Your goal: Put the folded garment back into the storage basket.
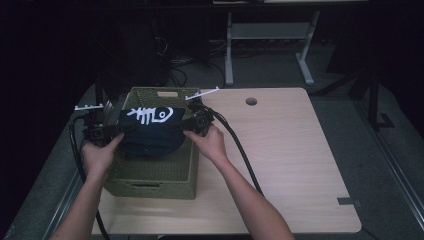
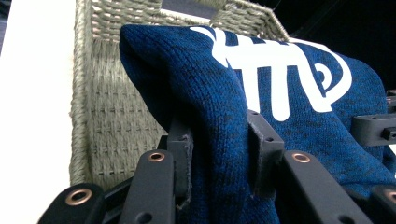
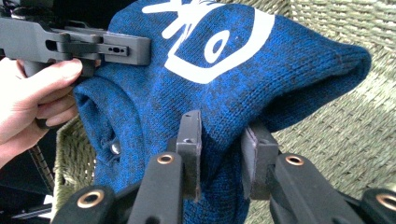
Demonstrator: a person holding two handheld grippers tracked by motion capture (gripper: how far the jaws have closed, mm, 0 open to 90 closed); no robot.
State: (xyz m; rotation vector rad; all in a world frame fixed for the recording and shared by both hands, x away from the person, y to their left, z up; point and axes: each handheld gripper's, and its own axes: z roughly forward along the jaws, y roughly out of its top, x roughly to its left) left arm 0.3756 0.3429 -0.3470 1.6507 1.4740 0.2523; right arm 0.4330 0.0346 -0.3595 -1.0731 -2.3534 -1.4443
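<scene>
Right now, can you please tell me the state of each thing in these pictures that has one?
blue knitted garment: folded, white print facing up, held over the basket by both sides.
woven basket: upright on the table, open at the top.
left gripper: shut on a fold of the garment.
right gripper: shut on a fold at the opposite side.
table: bare wood beside the basket.

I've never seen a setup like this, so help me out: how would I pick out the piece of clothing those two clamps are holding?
Find the pale wooden table, then the green woven basket at its left side. Held over the basket, pinched at each end by the left gripper and the right gripper, is a folded dark blue knit garment. A white fish-skeleton print sets it apart.
</scene>
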